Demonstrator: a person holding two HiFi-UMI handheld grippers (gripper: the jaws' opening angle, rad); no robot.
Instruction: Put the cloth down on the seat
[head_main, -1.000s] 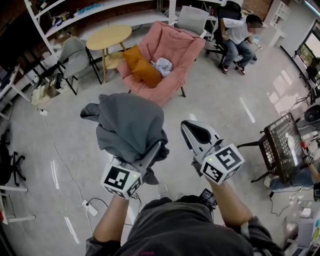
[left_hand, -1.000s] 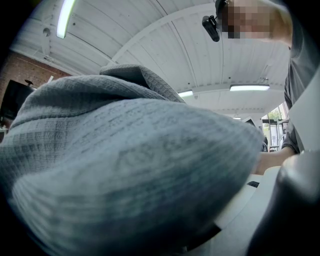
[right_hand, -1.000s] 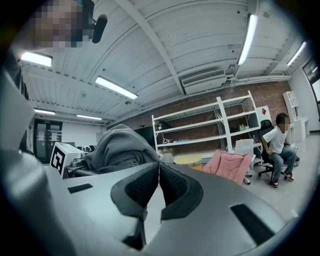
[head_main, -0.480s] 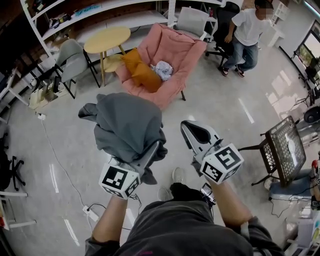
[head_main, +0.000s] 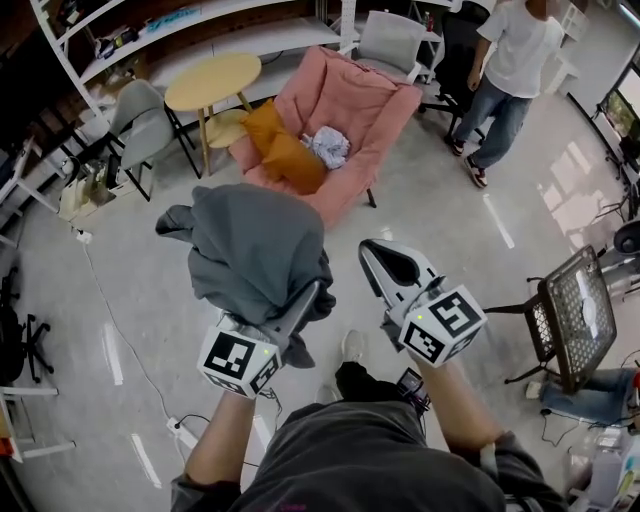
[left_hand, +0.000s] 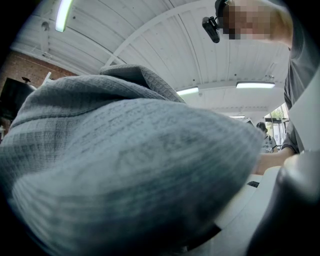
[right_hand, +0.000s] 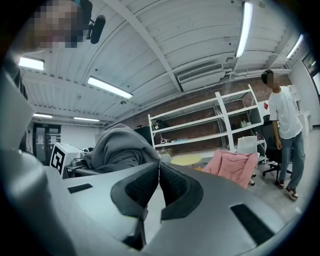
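Head view: your left hand-held gripper (head_main: 300, 308) is clamped on a thick bunch of the grey cloth (head_main: 255, 250), which rides in the air over the bare floor (head_main: 150, 300), well apart from the pink seat (head_main: 350, 105) ahead. The cloth is heaped over the jaws rather than trailing. I judge this keeps it off the floor during the carry.

Your right hand-held gripper (head_main: 380, 262) travels beside it, not touching the cloth. In the right gripper view its pads meet with nothing between them, so it is closed and empty. I judge it is held in reserve for spreading the cloth at the seat.

The seat is not free. Two orange cushions (head_main: 285, 145) lie along its left edge, and a pale crumpled bundle (head_main: 327, 143) lies just beside them, toward the middle. The front and right parts of the seat are bare. I judge these the likely landing area.

Hidden or unclear:
- Left gripper view is almost filled by the cloth (left_hand: 130, 165). The jaws are covered, and the grip is read from the bunching seen from above.
- How much cloth hangs below your left hand-held gripper cannot be made out.
- What the pale bundle is cannot be told.
- A bystander (head_main: 510, 70) near the seat's right side is cut off by the top edge.
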